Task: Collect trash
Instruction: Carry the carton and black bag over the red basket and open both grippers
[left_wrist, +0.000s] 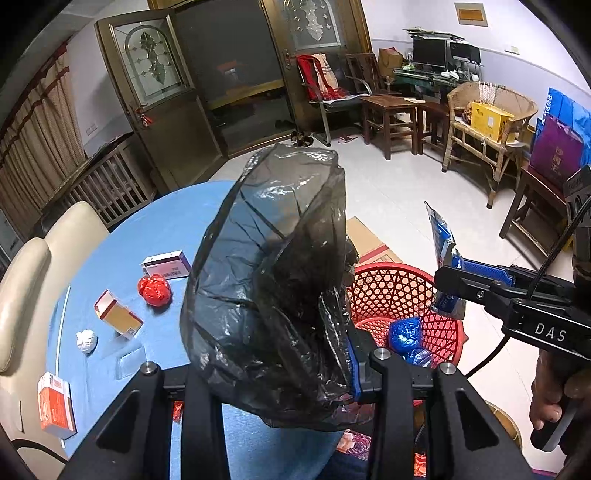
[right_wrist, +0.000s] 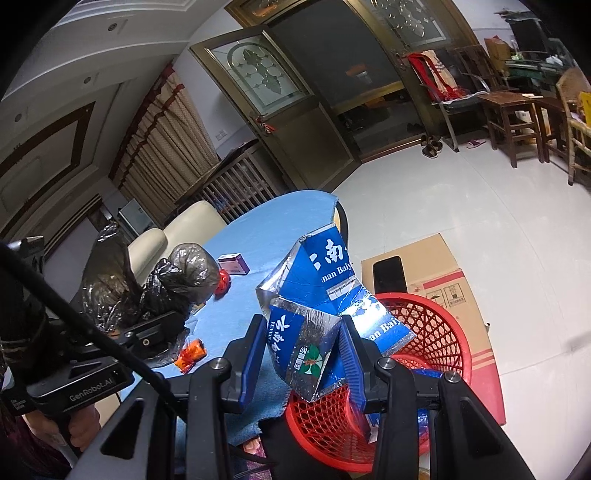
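Both grippers are loaded. The left gripper (left_wrist: 280, 373) is clamped part-way closed on a crumpled black plastic bag (left_wrist: 273, 280), which billows up and blocks much of that camera's view; its blue pad (left_wrist: 353, 369) shows at the bag's right edge, though the other finger is buried behind the plastic, so exactly how the bag sits there is hard to tell. From the right wrist view the same bag (right_wrist: 162, 280) stands up above the left gripper (right_wrist: 155, 332), over the blue surface (right_wrist: 273, 225).

The right gripper (right_wrist: 306, 354) has its jaws partly closed on a torn, flattened blue-and-silver carton (right_wrist: 321, 306) with white lettering, the blue pads (right_wrist: 255, 354) pressing its sides. From the left wrist view that carton (left_wrist: 445, 254) hangs in the right gripper (left_wrist: 458, 275) just above the rim of the red mesh basket (left_wrist: 391, 291). The basket (right_wrist: 436, 332) stands on the floor beside the surface, with crumpled blue wrappers (left_wrist: 406, 332) lying inside.

Out on the blue surface (left_wrist: 177, 221): a red crumpled ball (left_wrist: 155, 290), a white paper wad (left_wrist: 86, 340), a purple-and-white box (left_wrist: 168, 264), a brown-and-white box (left_wrist: 118, 314) and an orange-and-white box (left_wrist: 55, 406) near the edge. A flattened cardboard box (right_wrist: 424, 273) lies on the floor behind the basket.
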